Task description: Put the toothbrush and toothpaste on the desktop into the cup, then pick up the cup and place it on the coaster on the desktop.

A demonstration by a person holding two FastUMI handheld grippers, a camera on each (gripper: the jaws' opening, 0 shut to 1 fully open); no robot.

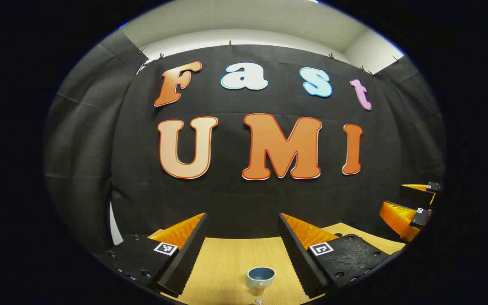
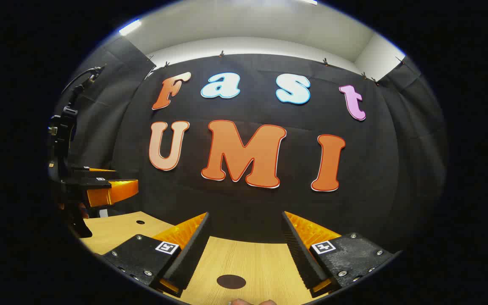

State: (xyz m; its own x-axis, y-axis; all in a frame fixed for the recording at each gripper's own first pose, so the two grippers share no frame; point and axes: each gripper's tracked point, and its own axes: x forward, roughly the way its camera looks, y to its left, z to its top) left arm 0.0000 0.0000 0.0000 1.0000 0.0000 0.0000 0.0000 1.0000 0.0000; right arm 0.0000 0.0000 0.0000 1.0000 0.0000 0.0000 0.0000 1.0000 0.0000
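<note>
Cup (image 1: pixel 261 277) between spread jaws, coaster (image 2: pixel 231 281) likewise

Cup (image 1: pixel 261 277) between spread claw fingers

Sharp, evenly lit from overhead, with strong fisheye bending at edges.

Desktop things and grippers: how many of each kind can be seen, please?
Cup: 1
Coaster: 1
Grippers: 2, the left gripper and the right gripper, both open and holding nothing
Total: 4
</note>
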